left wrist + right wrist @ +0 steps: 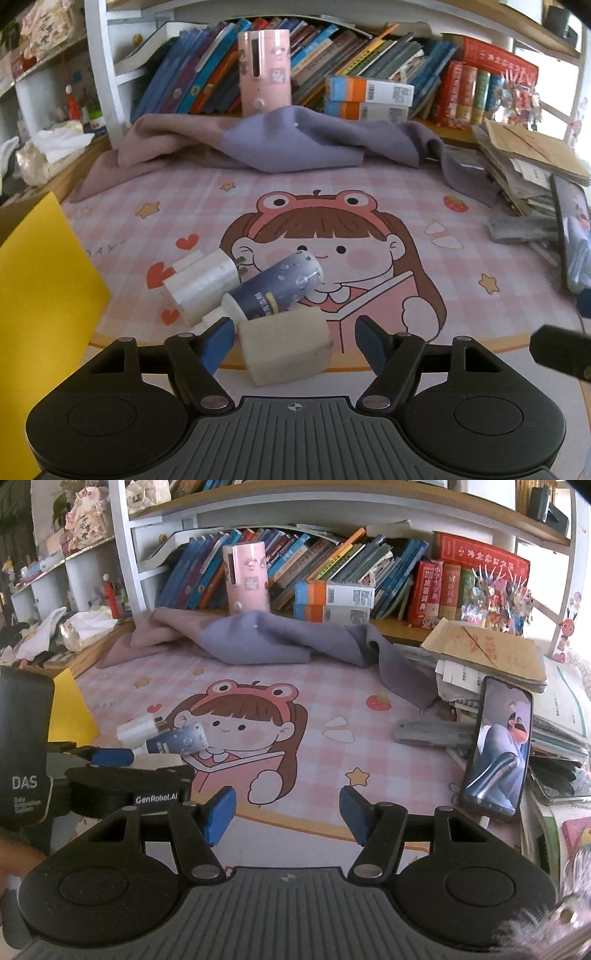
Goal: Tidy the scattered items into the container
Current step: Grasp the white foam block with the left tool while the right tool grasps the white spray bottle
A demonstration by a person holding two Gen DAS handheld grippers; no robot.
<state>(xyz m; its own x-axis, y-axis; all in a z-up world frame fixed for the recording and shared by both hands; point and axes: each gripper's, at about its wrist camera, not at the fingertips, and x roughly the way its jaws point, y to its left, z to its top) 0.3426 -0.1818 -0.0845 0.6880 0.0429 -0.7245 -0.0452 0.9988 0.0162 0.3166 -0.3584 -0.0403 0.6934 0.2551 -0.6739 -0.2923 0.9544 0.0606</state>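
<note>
Scattered items lie bunched on the pink cartoon mat: a cream block nearest the camera, a dark blue bottle on its side just behind and touching it, and a white charger plug against the bottle's left flank. The block sits between the fingers of the left gripper; the left pad is at or very near its edge, the right pad stands clear, so nothing is clamped (jaws apart). To the left rises the yellow container, its wall just beside the pile. The right gripper hangs over bare mat, jaws apart and empty, well right of the items. Beyond lie a crumpled purple cloth, a pink cylinder and a propped phone.

Risks, as judged: closing off-centre could skew or squeeze out the block; lifting it may nudge the leaning bottle, which could roll across the mat; the plug might be dragged along.
</note>
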